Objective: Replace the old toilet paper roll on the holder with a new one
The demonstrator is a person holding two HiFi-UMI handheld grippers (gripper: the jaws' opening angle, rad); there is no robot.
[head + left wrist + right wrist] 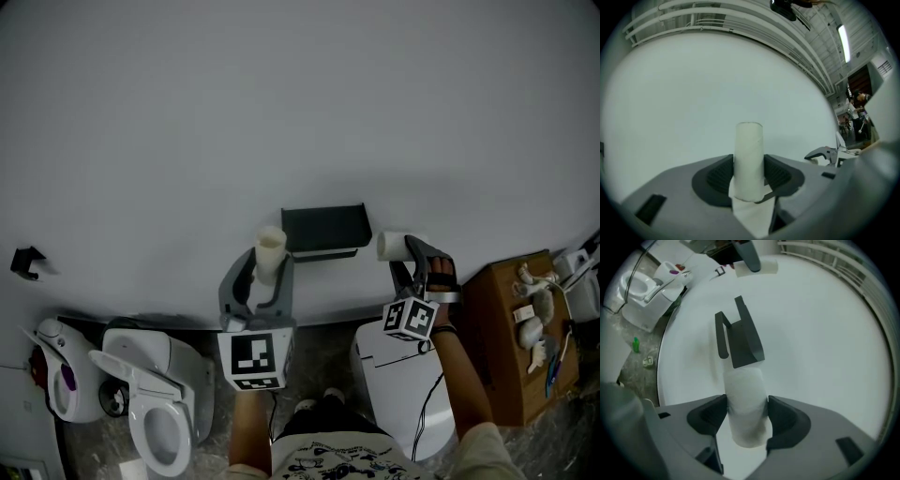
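Note:
A dark holder (324,231) hangs on the white wall; in the right gripper view the holder (739,336) shows bare, just beyond the jaws. My left gripper (263,277) is shut on the old roll (270,254), a nearly bare cardboard tube (749,161) standing upright with a scrap of paper hanging from it, left of the holder. My right gripper (410,262) is shut on the new white roll (394,246), held just right of the holder; the new roll (746,411) fills the gap between the jaws.
A toilet (155,398) with open seat stands at lower left, a white bin-like unit (394,394) below the right arm. A wooden cabinet (516,328) with small items is at the right. A small dark fitting (26,262) sits on the wall at far left.

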